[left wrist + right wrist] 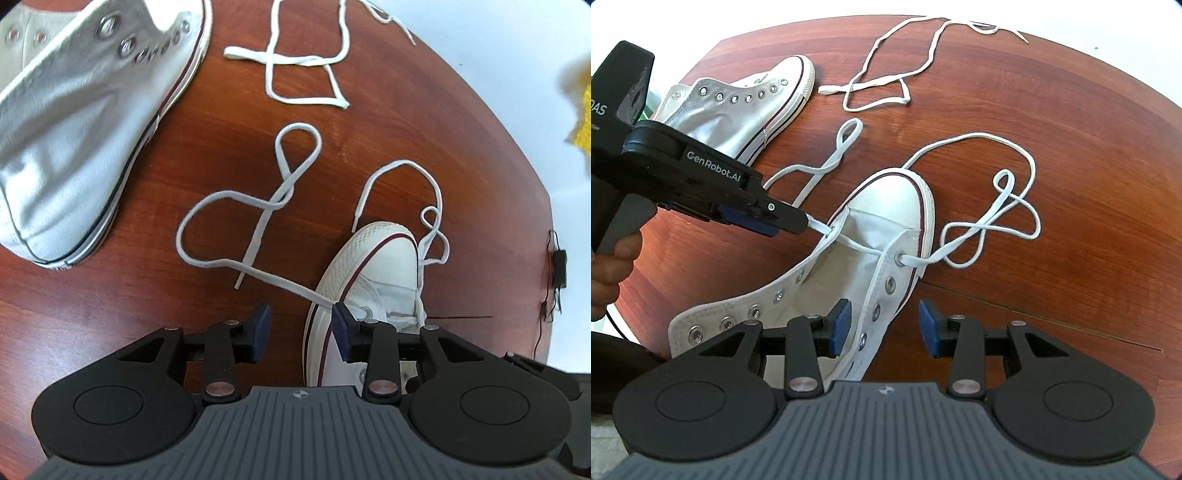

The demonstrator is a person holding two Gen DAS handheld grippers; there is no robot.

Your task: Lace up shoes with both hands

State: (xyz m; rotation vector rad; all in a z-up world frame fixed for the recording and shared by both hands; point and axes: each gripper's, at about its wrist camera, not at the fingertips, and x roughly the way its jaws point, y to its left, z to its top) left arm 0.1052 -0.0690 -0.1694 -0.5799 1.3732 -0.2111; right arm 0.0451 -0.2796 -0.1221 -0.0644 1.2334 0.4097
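Observation:
A white high-top shoe (886, 206) lies on the wooden table (1071, 166), toe pointing away. Its white lace (997, 218) runs through the two front eyelets, and both ends trail in loops on the table. My left gripper (301, 328) is open at the shoe's left front eyelet (365, 312), with its right fingertip (341, 328) against the lace (229, 229) where it leaves the eyelet. My right gripper (884, 326) is open and straddles the shoe's right eyelet flap (882, 291), holding nothing. In the right wrist view, the left gripper's tip (796, 221) sits by the left eyelet.
A second white high-top (74, 129) lies unlaced at the far left, also visible in the right wrist view (738, 110). A loose second lace (306, 66) lies beyond it. A black adapter with cable (559, 266) hangs off the table's right edge. A hand (613, 266) holds the left gripper's handle.

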